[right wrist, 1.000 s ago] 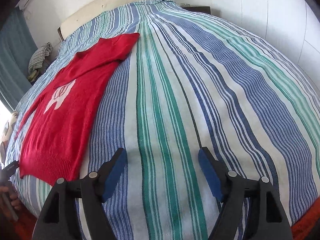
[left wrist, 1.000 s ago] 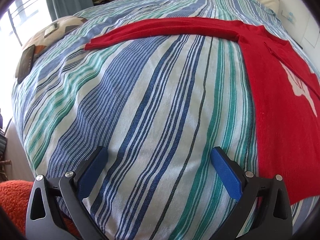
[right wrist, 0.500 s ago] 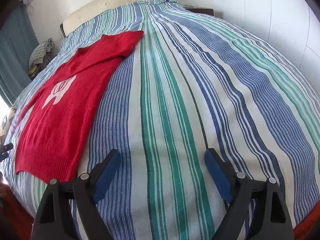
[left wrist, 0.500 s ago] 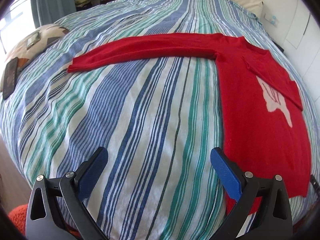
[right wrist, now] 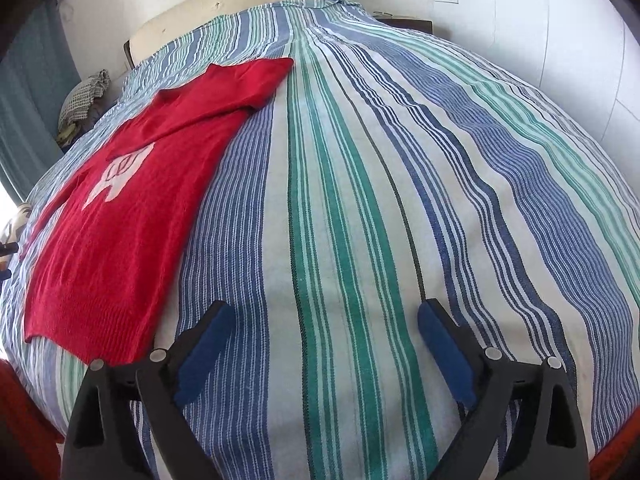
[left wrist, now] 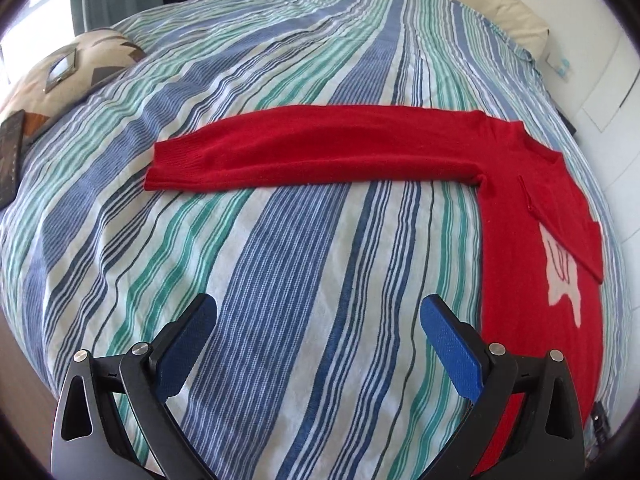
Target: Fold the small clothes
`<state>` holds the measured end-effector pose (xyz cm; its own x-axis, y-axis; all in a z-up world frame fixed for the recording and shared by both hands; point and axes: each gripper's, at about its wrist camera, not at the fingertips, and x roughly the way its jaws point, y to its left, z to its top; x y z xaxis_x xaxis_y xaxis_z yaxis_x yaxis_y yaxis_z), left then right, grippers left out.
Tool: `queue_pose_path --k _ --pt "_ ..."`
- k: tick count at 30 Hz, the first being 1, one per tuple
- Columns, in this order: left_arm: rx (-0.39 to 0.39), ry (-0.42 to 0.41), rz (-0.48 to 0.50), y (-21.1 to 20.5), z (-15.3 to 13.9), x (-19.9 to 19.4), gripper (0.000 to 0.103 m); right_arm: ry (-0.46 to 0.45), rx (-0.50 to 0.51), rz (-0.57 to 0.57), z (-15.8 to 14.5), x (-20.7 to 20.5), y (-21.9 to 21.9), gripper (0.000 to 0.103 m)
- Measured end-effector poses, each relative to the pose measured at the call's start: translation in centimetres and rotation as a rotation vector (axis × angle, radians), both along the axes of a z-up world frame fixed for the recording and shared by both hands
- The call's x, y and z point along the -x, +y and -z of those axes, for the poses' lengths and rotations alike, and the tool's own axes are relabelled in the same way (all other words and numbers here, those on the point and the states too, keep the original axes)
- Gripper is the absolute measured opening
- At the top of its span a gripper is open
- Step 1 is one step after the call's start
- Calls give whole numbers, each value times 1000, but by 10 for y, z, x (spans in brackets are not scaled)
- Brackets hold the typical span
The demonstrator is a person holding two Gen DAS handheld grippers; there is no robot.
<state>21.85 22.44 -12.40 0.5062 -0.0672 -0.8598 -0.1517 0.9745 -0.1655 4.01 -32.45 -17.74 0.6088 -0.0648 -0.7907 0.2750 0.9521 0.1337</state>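
Observation:
A red knit sweater (left wrist: pixel 532 264) with a white motif lies flat on the striped bedspread (left wrist: pixel 280 264). One long sleeve (left wrist: pixel 304 152) stretches out to the left in the left wrist view. The other sleeve (right wrist: pixel 224 96) is folded over the chest in the right wrist view, where the body (right wrist: pixel 120 232) lies at the left. My left gripper (left wrist: pixel 318 320) is open and empty above the bedspread, short of the outstretched sleeve. My right gripper (right wrist: pixel 326 328) is open and empty over bare bedspread (right wrist: pixel 360 200), to the right of the sweater's hem.
A patterned cushion (left wrist: pixel 68 76) and a dark flat device (left wrist: pixel 10 156) lie at the bed's left edge. A cream pillow (right wrist: pixel 240 4) sits at the head of the bed. A white wall (right wrist: pixel 560 20) runs along the right. A pile of cloth (right wrist: pixel 84 100) lies beside the bed.
My left gripper has risen and pulled back, so the sleeve now shows in full and nearer the middle. My right gripper has shifted slightly and its jaws have opened wider.

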Motion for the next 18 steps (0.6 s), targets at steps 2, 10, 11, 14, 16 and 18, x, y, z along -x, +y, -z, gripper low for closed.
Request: queue_pose_path --k 2,10,11,14,16,18 --pt "40 0 -12 15 -1 -3 102 0 -1 -2 0 0 0 94" --pt "279 -44 -388 147 0 -31 101 0 1 -3 1 -2 0 97" --pt "268 -35 -404 154 3 -36 101 1 4 -6 1 -3 1 97" --pt "261 -18 -399 160 12 -54 99 6 22 -9 3 -5 4 99" --pt "250 -7 -392 159 17 -66 89 8 30 -11 3 -5 5 100" --pt "247 25 -405 159 27 -74 78 7 30 -11 3 -6 5 100"
